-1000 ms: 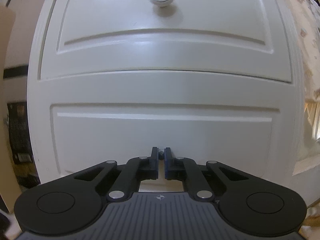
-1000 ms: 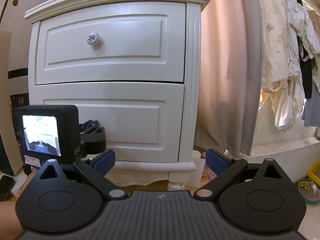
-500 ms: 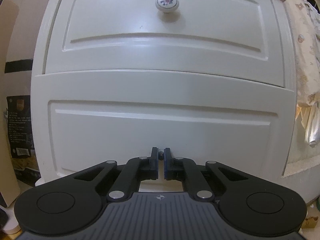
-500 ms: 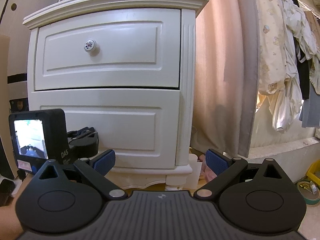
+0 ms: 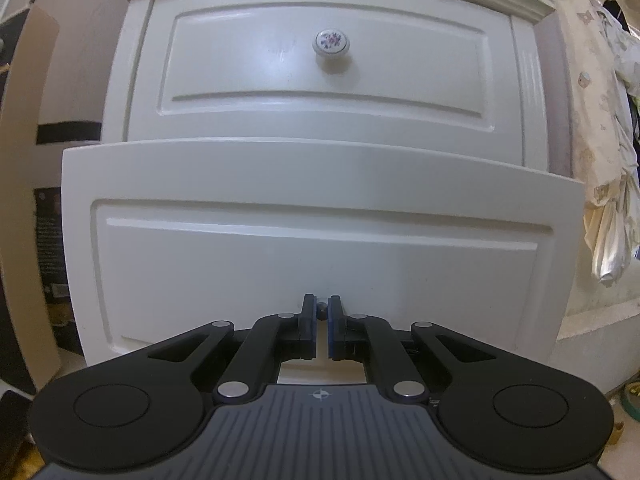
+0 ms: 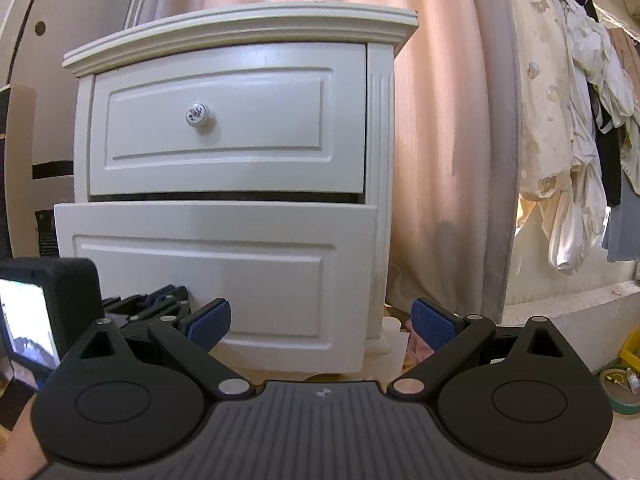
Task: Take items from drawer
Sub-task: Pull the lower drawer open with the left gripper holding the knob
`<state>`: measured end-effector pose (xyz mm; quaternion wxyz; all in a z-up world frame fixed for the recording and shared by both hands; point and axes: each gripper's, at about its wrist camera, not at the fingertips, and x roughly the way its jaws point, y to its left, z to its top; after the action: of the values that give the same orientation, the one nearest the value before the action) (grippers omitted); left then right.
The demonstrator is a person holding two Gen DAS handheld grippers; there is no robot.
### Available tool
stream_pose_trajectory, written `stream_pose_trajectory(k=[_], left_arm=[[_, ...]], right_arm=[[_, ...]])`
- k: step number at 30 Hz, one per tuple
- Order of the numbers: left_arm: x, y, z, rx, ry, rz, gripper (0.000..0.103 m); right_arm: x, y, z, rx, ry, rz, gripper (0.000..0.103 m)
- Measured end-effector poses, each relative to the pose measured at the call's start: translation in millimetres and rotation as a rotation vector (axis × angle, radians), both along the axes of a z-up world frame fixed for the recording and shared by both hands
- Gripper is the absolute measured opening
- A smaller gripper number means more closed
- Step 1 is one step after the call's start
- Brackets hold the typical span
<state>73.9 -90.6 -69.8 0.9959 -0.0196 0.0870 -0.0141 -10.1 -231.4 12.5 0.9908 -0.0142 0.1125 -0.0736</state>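
Here my left gripper (image 5: 321, 314) is pinching the small knob (image 5: 321, 306) low on the bottom drawer (image 5: 312, 248), with its two fingers pressed close on it. The bottom drawer front sticks out toward me, nearer than the top drawer (image 5: 328, 80) above it. A dark gap shows between the two drawers in the right view. I cannot see inside the drawer. The top drawer is closed and has a round white knob with flowers (image 5: 331, 43). My right gripper (image 6: 320, 320) is spread wide and holds nothing. It hangs near the right corner of the white nightstand (image 6: 378, 200). A pink curtain (image 6: 440, 140) hangs behind, and clothes (image 6: 568, 140) hang far to the right.
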Motion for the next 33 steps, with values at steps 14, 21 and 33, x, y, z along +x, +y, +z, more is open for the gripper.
stream_pose_trajectory(k=[14,21,33], left_arm=[[-34.1,-0.4,2.6,0.033,0.011,-0.001,0.003],[-46.9,-2.1,3.5,0.034,0.015,-0.004,0.003],[-68.4,-1.0,3.5,0.034,0.023,-0.008,0.003]], right_arm=[[-33.9,4.4,4.0,-0.001,-0.018,0.025,0.103],[-45.5,5.1,5.6,0.012,-0.031,0.026,0.103],[-66.6,8.4,6.9,0.013,-0.044,0.029,0.103]])
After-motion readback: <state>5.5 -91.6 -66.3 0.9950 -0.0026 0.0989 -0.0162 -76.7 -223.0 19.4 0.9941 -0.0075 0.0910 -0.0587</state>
